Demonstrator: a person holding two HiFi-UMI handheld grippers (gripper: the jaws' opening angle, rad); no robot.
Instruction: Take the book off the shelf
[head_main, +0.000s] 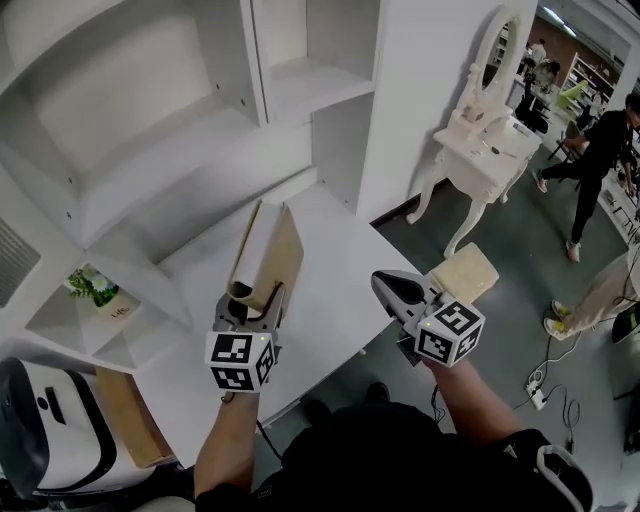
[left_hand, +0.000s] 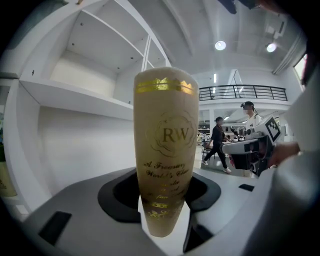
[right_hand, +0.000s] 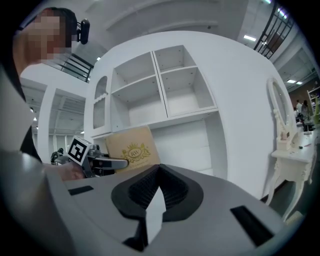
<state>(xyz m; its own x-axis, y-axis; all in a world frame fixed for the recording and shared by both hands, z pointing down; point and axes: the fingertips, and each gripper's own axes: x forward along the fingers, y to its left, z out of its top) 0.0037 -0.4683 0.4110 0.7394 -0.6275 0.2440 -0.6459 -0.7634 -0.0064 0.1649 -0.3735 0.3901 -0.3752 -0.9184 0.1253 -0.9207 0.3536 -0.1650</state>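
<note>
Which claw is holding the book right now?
The left claw, clamped on the upright tan book; the right claw is shut on nothing.

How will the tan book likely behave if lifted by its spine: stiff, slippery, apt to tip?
Probably stiff: the book shows flat covers and a firm rounded spine. Its smooth gilt spine may slip. The left gripper pinches one end, so it could swing.
</note>
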